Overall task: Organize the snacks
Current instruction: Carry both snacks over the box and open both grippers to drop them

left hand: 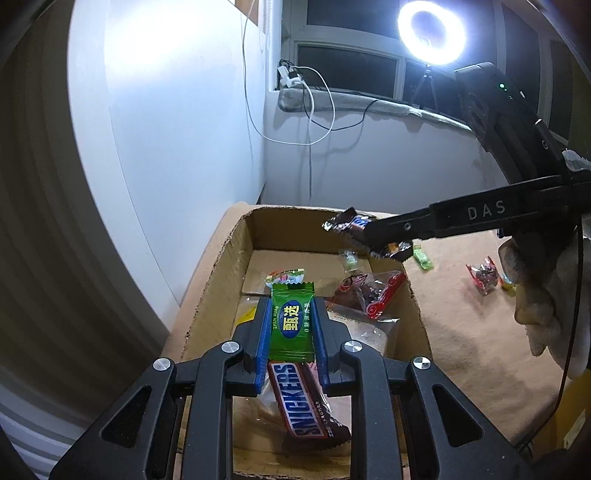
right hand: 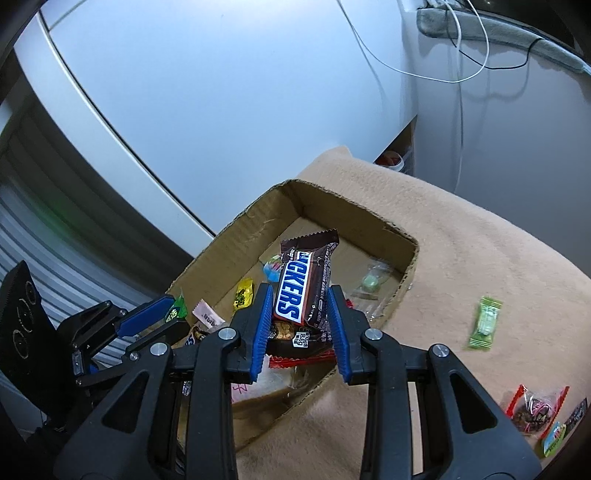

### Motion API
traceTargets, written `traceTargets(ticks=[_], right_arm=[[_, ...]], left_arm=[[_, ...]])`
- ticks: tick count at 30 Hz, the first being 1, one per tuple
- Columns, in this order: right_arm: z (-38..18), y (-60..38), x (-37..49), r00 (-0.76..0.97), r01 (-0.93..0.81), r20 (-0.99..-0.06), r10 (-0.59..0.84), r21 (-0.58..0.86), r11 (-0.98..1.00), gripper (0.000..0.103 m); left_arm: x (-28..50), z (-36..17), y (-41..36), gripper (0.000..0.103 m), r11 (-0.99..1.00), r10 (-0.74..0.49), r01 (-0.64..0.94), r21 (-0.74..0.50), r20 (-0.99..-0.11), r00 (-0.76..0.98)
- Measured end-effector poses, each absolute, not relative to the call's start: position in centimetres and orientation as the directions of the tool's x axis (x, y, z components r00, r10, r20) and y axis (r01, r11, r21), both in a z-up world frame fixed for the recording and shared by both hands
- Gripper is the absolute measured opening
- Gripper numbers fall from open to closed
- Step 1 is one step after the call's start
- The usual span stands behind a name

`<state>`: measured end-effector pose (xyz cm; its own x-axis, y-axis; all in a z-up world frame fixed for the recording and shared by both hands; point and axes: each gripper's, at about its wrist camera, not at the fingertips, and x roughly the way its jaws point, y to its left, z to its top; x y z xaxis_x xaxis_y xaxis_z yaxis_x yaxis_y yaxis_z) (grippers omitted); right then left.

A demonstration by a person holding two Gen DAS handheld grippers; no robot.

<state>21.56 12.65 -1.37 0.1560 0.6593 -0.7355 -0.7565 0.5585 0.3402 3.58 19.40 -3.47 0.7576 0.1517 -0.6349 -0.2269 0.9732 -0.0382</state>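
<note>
My left gripper (left hand: 291, 301) is shut on a green candy packet (left hand: 291, 325) and holds it over the open cardboard box (left hand: 221, 266). Below it, a Snickers bar (left hand: 306, 398) lies inside the box on clear bags. My right gripper (right hand: 300, 288) is shut on a second Snickers bar (right hand: 303, 288), upright between the blue pads, above the box (right hand: 229, 251). In the left wrist view the right gripper (left hand: 376, 240) reaches in from the right over the box's far right corner. The left gripper (right hand: 171, 314) shows at the left of the right wrist view.
The box stands on a beige cloth (right hand: 480, 240) beside a white wall. In it lie a red packet (left hand: 369, 291) and small candies. Loose on the cloth are a green candy (right hand: 485, 323) and a red packet (right hand: 535, 410). A ring light (left hand: 430, 31) shines behind.
</note>
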Motion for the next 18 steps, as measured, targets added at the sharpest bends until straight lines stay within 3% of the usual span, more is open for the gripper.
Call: traceTargets(ticks=[2, 5, 8, 18], right_arm=[[-1.3, 12.6, 21.5, 0.165, -0.756, -0.737, 0.655, 0.332, 0.563, 0.039], [-0.8, 12.3, 21.4, 0.181, -0.756, -0.726, 0.663, 0.329, 0.566, 0.066], [-0.1, 12.0, 21.1, 0.187, -0.76, -0.715, 0.674, 0.329, 0.561, 0.066], [1.9, 10.0, 19.7, 0.242, -0.768, -0.688, 0.684, 0.294, 0.569, 0.066]], left_arm=[[3.6, -3.5, 19.3, 0.025, 0.973, 0.154, -0.229, -0.037, -0.636, 0.756], [3.5, -3.5, 19.4, 0.033, 0.97, 0.161, -0.241, -0.04, -0.638, 0.753], [3.4, -3.4, 19.5, 0.038, 0.967, 0.166, -0.252, -0.046, -0.637, 0.753], [2.5, -1.9, 17.9, 0.038, 0.971, 0.179, -0.238, -0.021, -0.6, 0.78]])
